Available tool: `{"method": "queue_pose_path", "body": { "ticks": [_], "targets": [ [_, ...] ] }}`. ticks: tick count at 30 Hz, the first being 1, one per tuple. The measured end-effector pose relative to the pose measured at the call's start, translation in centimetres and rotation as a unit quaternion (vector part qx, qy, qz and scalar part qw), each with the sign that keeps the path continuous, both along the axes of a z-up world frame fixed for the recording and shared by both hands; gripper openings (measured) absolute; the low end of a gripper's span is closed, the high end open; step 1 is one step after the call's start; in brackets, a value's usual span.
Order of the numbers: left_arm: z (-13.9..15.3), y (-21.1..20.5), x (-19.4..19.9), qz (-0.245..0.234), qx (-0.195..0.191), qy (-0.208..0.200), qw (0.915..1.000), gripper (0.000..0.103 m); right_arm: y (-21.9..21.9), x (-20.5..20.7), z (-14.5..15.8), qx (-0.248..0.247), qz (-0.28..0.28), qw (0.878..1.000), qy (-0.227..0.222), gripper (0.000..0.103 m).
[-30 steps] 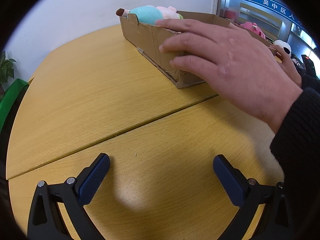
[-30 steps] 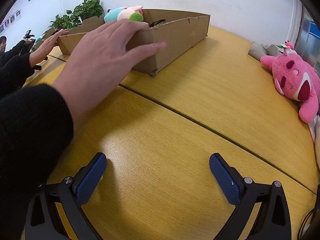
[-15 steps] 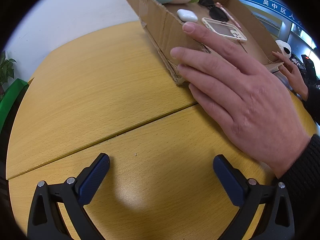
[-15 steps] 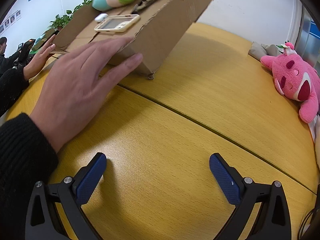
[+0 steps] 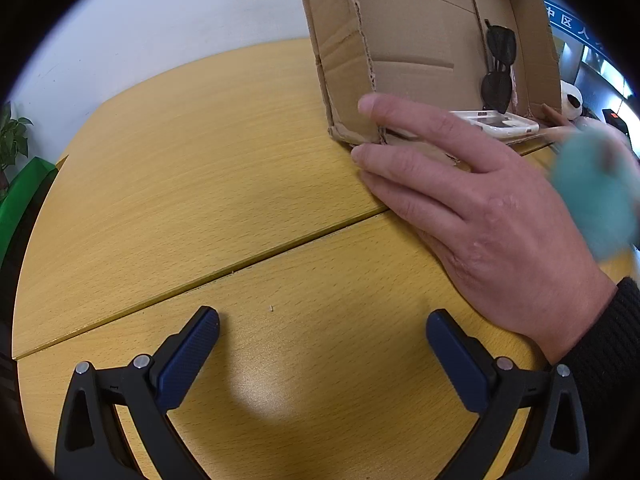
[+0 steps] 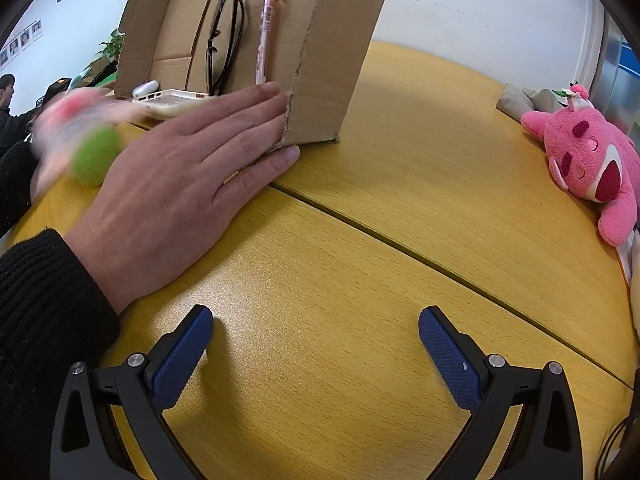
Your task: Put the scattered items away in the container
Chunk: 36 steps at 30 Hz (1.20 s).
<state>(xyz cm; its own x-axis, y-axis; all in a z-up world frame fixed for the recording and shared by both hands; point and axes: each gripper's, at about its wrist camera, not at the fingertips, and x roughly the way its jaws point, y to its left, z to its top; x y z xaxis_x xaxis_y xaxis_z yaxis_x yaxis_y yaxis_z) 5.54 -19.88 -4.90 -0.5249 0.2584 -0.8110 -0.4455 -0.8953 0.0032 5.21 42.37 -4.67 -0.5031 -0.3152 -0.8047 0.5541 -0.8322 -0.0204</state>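
A cardboard box (image 5: pixel 404 40) (image 6: pixel 328 60) stands tipped up on its long edge on the yellow table, with a person's hands (image 5: pixel 472 208) (image 6: pixel 180 184) pressed against its rim. Sunglasses (image 5: pixel 498 68) (image 6: pixel 222 40) and a pink pen (image 6: pixel 266 32) slide down its floor. A phone case (image 5: pixel 496 124) (image 6: pixel 172 100) and white earbud case (image 6: pixel 144 88) lie at the lower edge. A teal, pink and green plush (image 5: pixel 596 196) (image 6: pixel 88 136) tumbles out, blurred. My left gripper (image 5: pixel 320 344) and right gripper (image 6: pixel 316 344) rest open on the table, empty.
A pink bear plush (image 6: pixel 588 168) lies at the table's right edge beside a grey pouch (image 6: pixel 524 100). A panda toy (image 5: pixel 572 100) sits beyond the box. A potted plant (image 5: pixel 12 140) and green object stand at far left. Another person sits in the background.
The hands have tilted the box from flat to nearly upright. Its contents slid to the low edge and the plush fell out. Neither gripper moved.
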Motion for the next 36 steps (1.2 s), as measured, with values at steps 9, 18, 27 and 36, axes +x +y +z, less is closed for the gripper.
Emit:
{"method": "queue_pose_path", "body": {
  "ticks": [9, 18, 27, 36],
  "targets": [
    [-0.02, -0.08, 0.09, 0.001, 0.000, 0.000, 1.0000, 0.103, -0.09, -0.26, 0.00, 0.000, 0.000, 1.000, 0.000, 0.103],
    [0.03, 0.00, 0.12, 0.002, 0.000, 0.000, 1.0000, 0.103, -0.08, -0.26, -0.01, 0.000, 0.000, 1.000, 0.000, 0.103],
    [0.08, 0.11, 0.18, 0.004, 0.000, 0.000, 1.0000, 0.103, -0.13, -0.06, 0.00, 0.000, 0.000, 1.000, 0.000, 0.103],
    [0.10, 0.12, 0.24, 0.005, 0.000, 0.000, 1.0000, 0.103, -0.13, -0.07, -0.01, 0.000, 0.000, 1.000, 0.000, 0.103]
  ]
}}
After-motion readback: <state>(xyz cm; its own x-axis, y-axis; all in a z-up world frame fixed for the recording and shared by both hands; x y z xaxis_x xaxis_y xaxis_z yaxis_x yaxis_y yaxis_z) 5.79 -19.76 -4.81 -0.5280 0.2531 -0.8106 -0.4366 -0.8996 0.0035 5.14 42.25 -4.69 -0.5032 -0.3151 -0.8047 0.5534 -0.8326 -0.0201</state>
